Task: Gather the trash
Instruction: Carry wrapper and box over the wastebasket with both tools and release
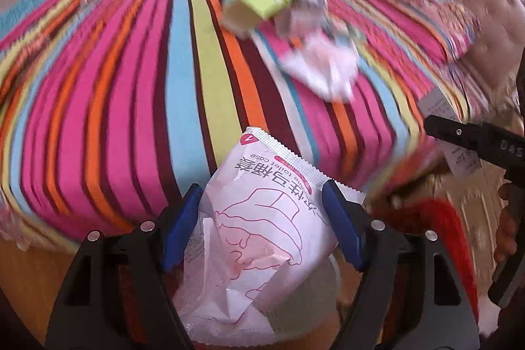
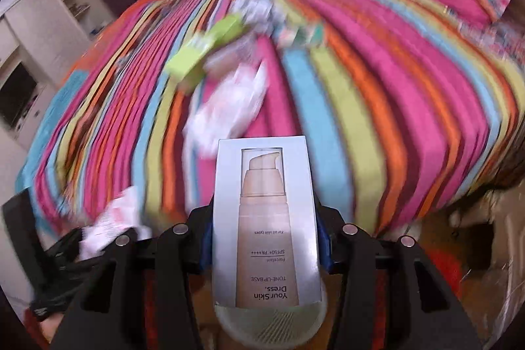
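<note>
The left gripper (image 1: 262, 218) clamps a crumpled white wrapper (image 1: 265, 218) with pink print between its blue pads. The right gripper (image 2: 264, 238) is closed on a silver cosmetics box (image 2: 265, 218), which stands up between its fingers. Beyond both, more trash lies blurred on the striped bedspread (image 1: 131, 87): a lime-green carton (image 2: 203, 51) and white crumpled paper (image 1: 325, 68).

"Your Skin Dress" on box (image 2: 265, 218)
</note>
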`<state>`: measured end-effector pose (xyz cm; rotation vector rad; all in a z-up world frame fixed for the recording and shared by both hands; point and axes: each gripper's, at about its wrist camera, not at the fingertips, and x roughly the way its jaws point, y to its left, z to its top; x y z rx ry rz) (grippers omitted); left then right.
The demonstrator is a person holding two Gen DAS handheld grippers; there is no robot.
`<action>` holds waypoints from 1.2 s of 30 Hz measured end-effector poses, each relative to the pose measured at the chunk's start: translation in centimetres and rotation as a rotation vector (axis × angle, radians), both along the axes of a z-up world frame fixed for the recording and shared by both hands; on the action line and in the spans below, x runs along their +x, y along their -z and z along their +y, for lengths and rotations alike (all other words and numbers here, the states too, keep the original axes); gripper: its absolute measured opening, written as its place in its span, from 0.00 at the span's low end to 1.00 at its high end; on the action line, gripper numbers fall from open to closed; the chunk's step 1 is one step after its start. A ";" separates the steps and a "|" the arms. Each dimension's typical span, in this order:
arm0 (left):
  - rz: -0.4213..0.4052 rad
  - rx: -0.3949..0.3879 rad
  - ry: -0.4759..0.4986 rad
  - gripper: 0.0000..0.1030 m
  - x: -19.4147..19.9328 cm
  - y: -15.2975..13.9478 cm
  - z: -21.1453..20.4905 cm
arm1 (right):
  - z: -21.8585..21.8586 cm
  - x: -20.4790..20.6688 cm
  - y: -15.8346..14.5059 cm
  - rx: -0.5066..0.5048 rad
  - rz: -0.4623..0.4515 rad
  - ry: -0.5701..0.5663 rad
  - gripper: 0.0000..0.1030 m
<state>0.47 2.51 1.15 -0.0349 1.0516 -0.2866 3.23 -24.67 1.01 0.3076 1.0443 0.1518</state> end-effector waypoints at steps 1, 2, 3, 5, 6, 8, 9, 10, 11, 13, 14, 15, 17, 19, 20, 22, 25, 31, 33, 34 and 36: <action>0.038 -0.002 0.007 0.71 -0.9 1.1 -0.3 | 0.3 -0.6 0.6 0.012 0.025 -0.005 0.44; 0.081 -0.005 0.010 0.71 -1.6 2.4 -0.5 | 0.6 -1.2 1.5 0.023 0.054 -0.015 0.44; 0.110 -0.005 0.009 0.71 -1.9 3.2 -0.6 | 1.1 -1.9 3.0 0.024 0.095 -0.028 0.44; 0.181 -0.023 0.007 0.71 -2.7 5.3 -1.0 | 1.6 -2.4 5.6 0.031 0.175 -0.033 0.44; 0.234 -0.037 0.010 0.71 -3.2 6.8 -1.4 | 1.8 -2.6 6.6 0.047 0.210 -0.033 0.44; 0.304 -0.024 0.025 0.71 -3.7 8.8 -2.2 | 2.2 -2.9 9.4 0.085 0.304 -0.034 0.44; 0.328 -0.014 0.033 0.71 -3.7 9.4 -2.5 | 2.4 -3.1 10.4 0.089 0.341 -0.032 0.44; 0.365 -0.004 0.038 0.71 -3.7 10.3 -2.8 | 2.5 -3.0 11.9 0.103 0.389 -0.025 0.44; 0.399 0.001 0.039 0.71 -3.6 11.1 -3.0 | 2.5 -2.9 13.2 0.120 0.439 -0.014 0.44; 0.474 0.006 0.027 0.71 -3.1 13.0 -3.1 | 2.5 -2.6 15.0 0.141 0.514 0.004 0.44; 0.508 0.006 0.022 0.71 -2.9 13.8 -3.1 | 2.5 -2.4 16.0 0.152 0.546 0.016 0.44; 0.551 0.010 0.006 0.71 -2.6 14.8 -3.1 | 2.6 -2.0 17.1 0.163 0.586 0.030 0.44; 0.641 0.018 -0.022 0.71 -2.0 17.0 -3.3 | 2.7 -1.8 18.7 0.169 0.631 0.047 0.44; 0.686 0.030 -0.044 0.71 -2.2 18.7 -3.5 | 3.0 -1.8 20.5 0.170 0.681 0.060 0.44; 0.708 0.043 -0.048 0.71 -2.0 19.4 -3.6 | 3.1 -1.8 21.5 0.168 0.706 0.071 0.44; 0.757 0.059 -0.048 0.71 -2.2 21.0 -4.0 | 2.9 -2.6 23.4 0.162 0.750 0.083 0.44; 0.816 0.058 -0.048 0.71 -2.5 23.0 -4.1 | 2.4 -3.2 25.4 0.168 0.805 0.118 0.44; 0.891 0.041 -0.108 0.71 -2.2 25.7 -2.9 | 2.0 -3.6 27.3 0.197 0.870 0.137 0.45; 0.910 0.045 -0.135 0.72 -2.3 26.2 -2.5 | 2.2 -3.6 27.5 0.199 0.876 0.125 0.45; 0.925 0.040 -0.146 0.74 -2.4 26.7 -2.3 | 2.4 -3.6 27.6 0.198 0.883 0.118 0.45; 0.954 0.037 -0.162 0.76 -2.6 27.4 -2.2 | 2.8 -3.8 28.0 0.190 0.898 0.110 0.48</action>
